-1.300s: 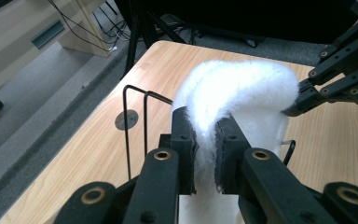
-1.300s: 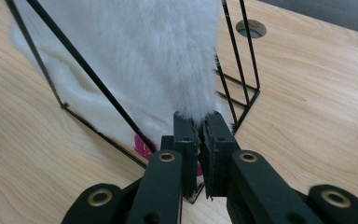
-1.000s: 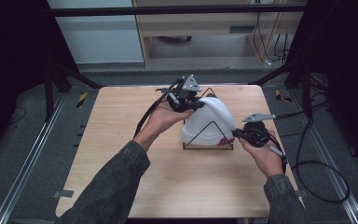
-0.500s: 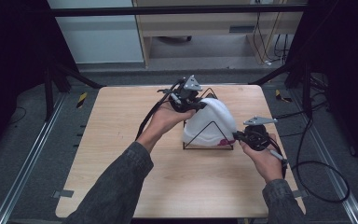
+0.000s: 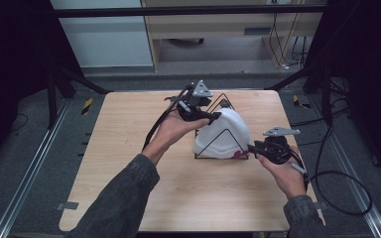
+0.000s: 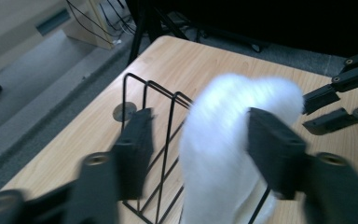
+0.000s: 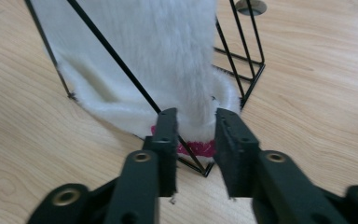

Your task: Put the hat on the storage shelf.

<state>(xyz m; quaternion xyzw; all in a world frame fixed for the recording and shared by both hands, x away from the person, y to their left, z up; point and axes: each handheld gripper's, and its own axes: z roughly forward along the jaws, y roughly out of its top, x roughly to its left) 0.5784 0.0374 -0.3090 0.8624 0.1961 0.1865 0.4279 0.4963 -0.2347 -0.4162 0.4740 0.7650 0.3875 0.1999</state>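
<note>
no readable text, labels or numbers

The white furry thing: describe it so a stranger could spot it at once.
Start at the wooden table. Near its middle stands a black wire rack of triangular loops, with the fur draped over and through it. It is the one soft white item there, with a pink patch at its low corner beside the right claw.

One wooden table (image 5: 129, 168), one black wire rack (image 5: 230, 148), one white fluffy cloth (image 5: 225, 131) with pink edge, two grippers: left gripper (image 5: 213, 115), right gripper (image 5: 250, 148), two hands.
</note>
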